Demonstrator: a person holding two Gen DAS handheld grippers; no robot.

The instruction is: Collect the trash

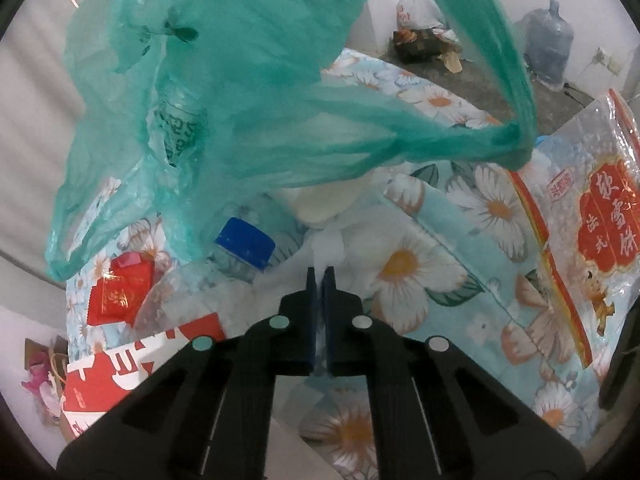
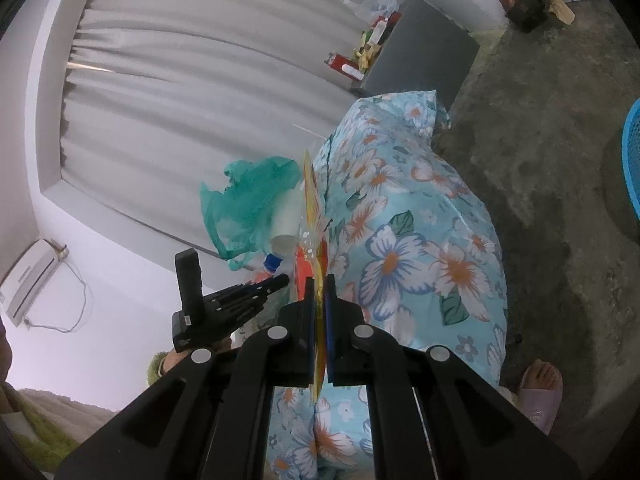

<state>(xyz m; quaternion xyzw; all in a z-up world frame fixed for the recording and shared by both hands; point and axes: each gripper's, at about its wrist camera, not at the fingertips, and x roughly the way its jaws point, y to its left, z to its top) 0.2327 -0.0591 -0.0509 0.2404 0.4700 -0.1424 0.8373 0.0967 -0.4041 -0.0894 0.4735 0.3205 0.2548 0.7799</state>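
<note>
Left gripper (image 1: 319, 276) closed on white tissue (image 1: 326, 242) mid-bed (image 1: 420, 276); right gripper (image 2: 319, 282) clamping wrapper (image 2: 314, 216) over bed edge.

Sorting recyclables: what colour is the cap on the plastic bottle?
Blue; the bottle cap shows best in the left wrist view.

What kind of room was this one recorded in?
Probably a lived-in bedroom at home: a flowered quilt heaped up beside a bare concrete floor, long pale curtains over a window, and a wall air conditioner.
</note>
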